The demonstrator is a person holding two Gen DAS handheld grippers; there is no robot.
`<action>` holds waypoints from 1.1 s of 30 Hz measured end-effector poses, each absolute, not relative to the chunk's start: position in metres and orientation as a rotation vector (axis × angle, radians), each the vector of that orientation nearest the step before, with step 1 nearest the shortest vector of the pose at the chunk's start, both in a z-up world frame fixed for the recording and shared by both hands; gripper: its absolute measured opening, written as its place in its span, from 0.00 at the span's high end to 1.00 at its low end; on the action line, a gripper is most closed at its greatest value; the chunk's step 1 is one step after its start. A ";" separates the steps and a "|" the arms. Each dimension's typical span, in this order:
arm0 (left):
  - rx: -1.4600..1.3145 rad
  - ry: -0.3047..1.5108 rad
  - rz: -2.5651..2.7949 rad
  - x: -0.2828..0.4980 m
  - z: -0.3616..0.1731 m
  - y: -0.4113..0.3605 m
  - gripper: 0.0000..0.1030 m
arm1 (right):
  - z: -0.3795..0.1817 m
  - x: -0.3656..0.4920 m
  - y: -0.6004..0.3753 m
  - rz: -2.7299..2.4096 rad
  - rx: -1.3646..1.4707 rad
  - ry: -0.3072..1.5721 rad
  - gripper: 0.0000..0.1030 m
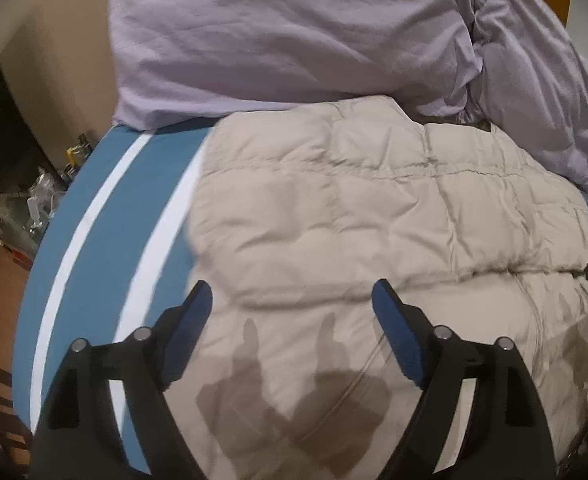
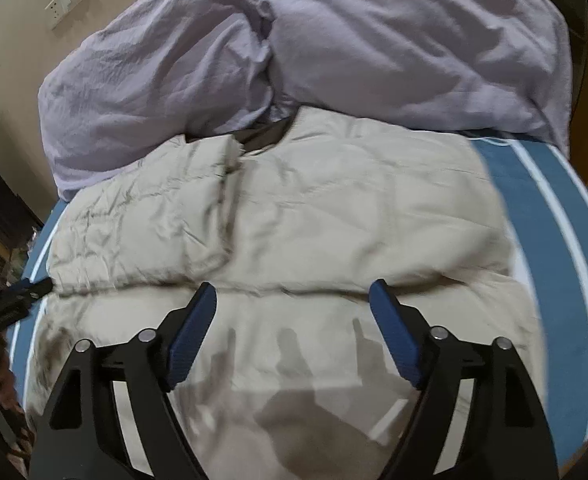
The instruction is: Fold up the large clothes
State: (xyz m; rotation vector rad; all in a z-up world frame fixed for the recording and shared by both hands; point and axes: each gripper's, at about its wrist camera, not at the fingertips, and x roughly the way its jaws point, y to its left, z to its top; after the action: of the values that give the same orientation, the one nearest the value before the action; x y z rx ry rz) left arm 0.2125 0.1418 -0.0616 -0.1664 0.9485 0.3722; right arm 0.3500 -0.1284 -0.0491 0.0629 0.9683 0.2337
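Both my tools stand with their jaws wide apart and nothing between them: the left tool (image 1: 291, 294) and the right tool (image 2: 291, 294) each hover over the near half of the beige quilted jacket (image 1: 374, 208), casting shadows on it but not touching it. The jacket lies spread on the bed (image 1: 105, 216), which has a blue sheet with white stripes, and a crosswise crease across its middle suggests to me that one fold is already laid. The main risk I see is the padding springing back: this puffy fabric looks slippery and full of air, so the folded layer may creep open, or a pinch taken too shallow may catch only the top shell and drag it off the layer beneath. At the far side the jacket's collar end touches the heap of lilac bedding (image 2: 334, 52), so pushing anything that way would bunch it against the heap. On my left the jacket's edge lies just inside a white stripe with bare sheet beyond it, and on my right there is a similar strip of bare sheet (image 2: 534, 208) before the bed's edge; both give some room sideways, though a wide sweep could carry fabric over the side.
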 end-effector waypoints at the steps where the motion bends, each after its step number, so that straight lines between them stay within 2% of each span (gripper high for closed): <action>1: -0.169 0.945 0.377 0.201 -0.061 0.145 0.18 | -0.046 0.345 -0.138 0.223 0.053 0.969 0.20; 13: -0.244 0.982 0.403 0.091 -0.080 0.175 0.18 | -0.044 0.282 -0.258 0.087 0.154 1.082 0.20; 29: -0.423 1.034 0.391 0.041 -0.119 0.179 0.19 | -0.072 0.229 -0.308 0.107 0.323 1.178 0.21; 33: -0.463 1.032 0.378 0.039 -0.123 0.178 0.24 | -0.079 0.226 -0.303 0.158 0.366 1.195 0.34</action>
State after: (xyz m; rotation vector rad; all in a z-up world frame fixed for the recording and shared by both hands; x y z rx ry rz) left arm 0.0385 0.1784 -0.1232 -0.4627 1.0320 0.3781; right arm 0.2256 -0.3027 -0.0789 0.3656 1.1953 0.1580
